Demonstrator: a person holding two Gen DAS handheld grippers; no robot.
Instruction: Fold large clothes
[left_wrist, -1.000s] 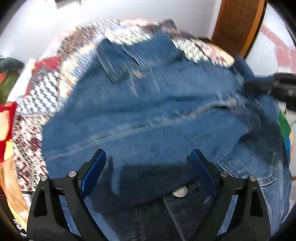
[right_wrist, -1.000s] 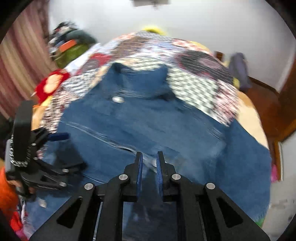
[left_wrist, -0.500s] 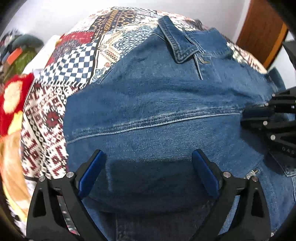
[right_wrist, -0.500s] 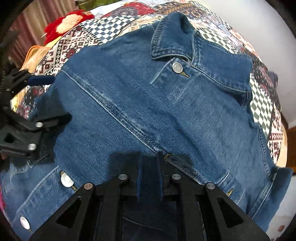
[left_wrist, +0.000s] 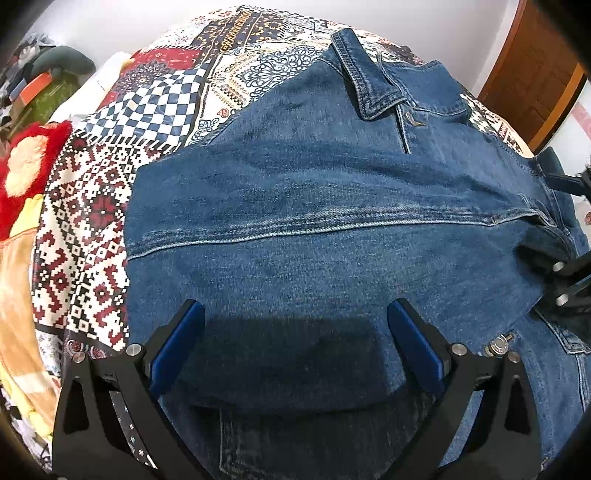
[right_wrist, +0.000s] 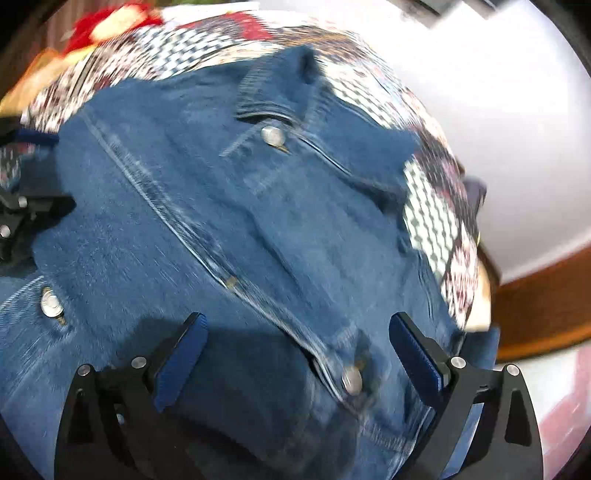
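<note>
At the bottom of the left wrist view the left gripper (left_wrist: 295, 347) is seen with its blue-padded fingers (left_wrist: 177, 347) spread wide apart, nothing held between them; directly beneath and beyond lies the denim jacket (left_wrist: 332, 229), spread flat across the middle of the frame, a folded edge of it casting a dark band just ahead of the pads; a metal button (left_wrist: 499, 345) is picked out at lower right, just beside the right-hand finger. At the right edge of that frame the right gripper (left_wrist: 570, 280) is glimpsed, black and partly cut off, resting at the jacket's side. In the right wrist view (blurred throughout) the right gripper (right_wrist: 297, 354) is likewise shown parted, clamped on nothing, with denim filling the frame under it. Further up, a long stitched seam (left_wrist: 332, 230) is traced across the jacket from left to right; beyond it the collar (left_wrist: 364, 81) is found at upper centre, turned open. Past the jacket, a patchwork bedspread (left_wrist: 122, 155) is laid out over the upper left; a red and yellow cushion (left_wrist: 22, 170) is noted at the left edge; a brown wooden door (left_wrist: 532, 74) is caught in the upper right corner.
</note>
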